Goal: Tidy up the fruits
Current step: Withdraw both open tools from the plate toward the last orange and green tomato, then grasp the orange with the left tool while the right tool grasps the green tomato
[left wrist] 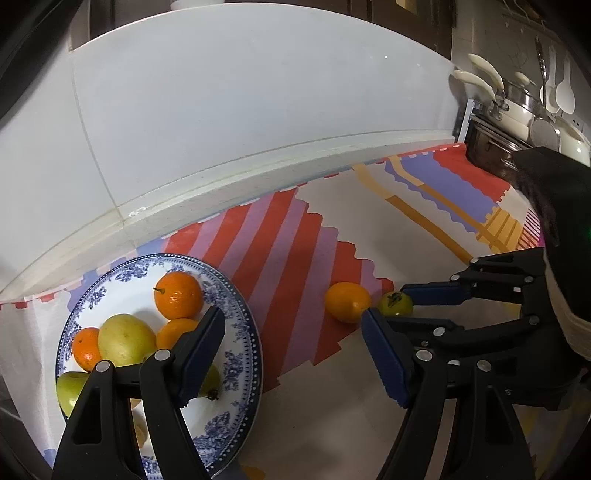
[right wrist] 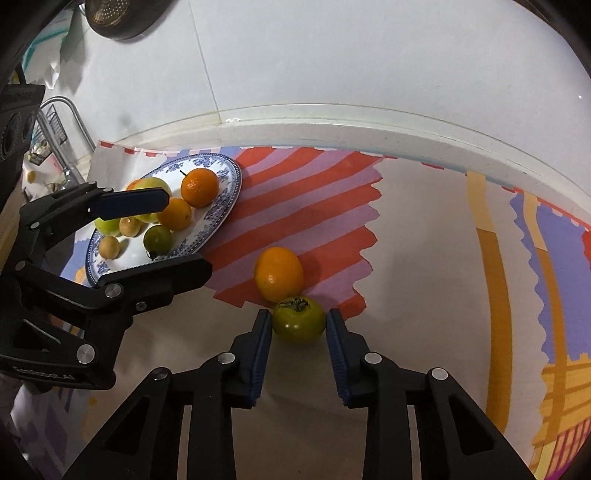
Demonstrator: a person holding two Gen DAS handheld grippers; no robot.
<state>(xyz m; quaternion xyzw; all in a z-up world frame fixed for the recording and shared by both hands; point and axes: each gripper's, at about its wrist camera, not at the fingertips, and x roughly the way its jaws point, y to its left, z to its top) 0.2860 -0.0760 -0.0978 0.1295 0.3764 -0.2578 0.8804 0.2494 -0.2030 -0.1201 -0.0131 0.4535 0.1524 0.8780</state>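
Observation:
A green tomato-like fruit [right wrist: 299,320] lies on the patterned cloth [right wrist: 424,258], touching an orange [right wrist: 279,274] just behind it. My right gripper [right wrist: 297,315] is shut on the green fruit, one blue pad against each side; the left wrist view shows the same fruit [left wrist: 395,303]. A blue-and-white plate [left wrist: 236,354] at the left holds oranges [left wrist: 178,295], yellow-green fruits [left wrist: 125,339] and, in the right wrist view, several small brownish ones [right wrist: 130,226]. My left gripper [left wrist: 291,326] stands open over the plate's right rim, with nothing between its fingers.
A white raised ledge [left wrist: 229,177] and tiled wall bound the counter at the back. Pots and hanging utensils [left wrist: 517,103] stand at the far right. A wire rack [right wrist: 55,122] stands past the cloth's left end, and a dark strainer [right wrist: 110,18] hangs above it.

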